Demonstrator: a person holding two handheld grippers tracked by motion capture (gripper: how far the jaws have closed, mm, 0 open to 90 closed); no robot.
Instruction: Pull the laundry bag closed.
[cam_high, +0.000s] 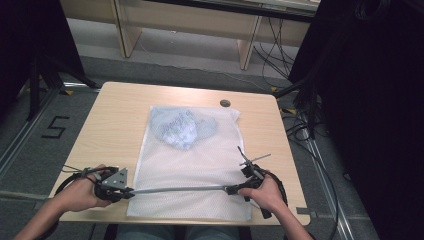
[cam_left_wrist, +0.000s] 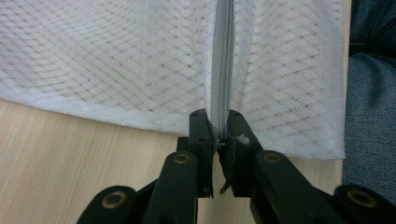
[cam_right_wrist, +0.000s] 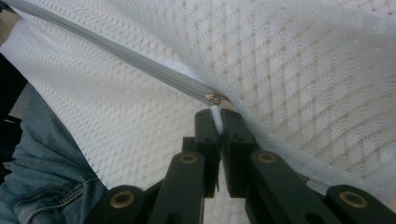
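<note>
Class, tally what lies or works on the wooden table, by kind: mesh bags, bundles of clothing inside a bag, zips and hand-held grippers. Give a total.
Mesh bag: 1
Clothing bundle inside it: 1
Zip: 1
Grippers: 2, left gripper and right gripper
Total: 5

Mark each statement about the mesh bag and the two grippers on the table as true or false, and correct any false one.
1. The left gripper is clamped on the end of the zipper. True.
2. The right gripper holds the white zipper pull. True.
3. The mesh bag is empty. False: a bluish crumpled garment lies inside, at its far end.
4. The bag hangs in the air. False: it lies flat on the table.
</note>
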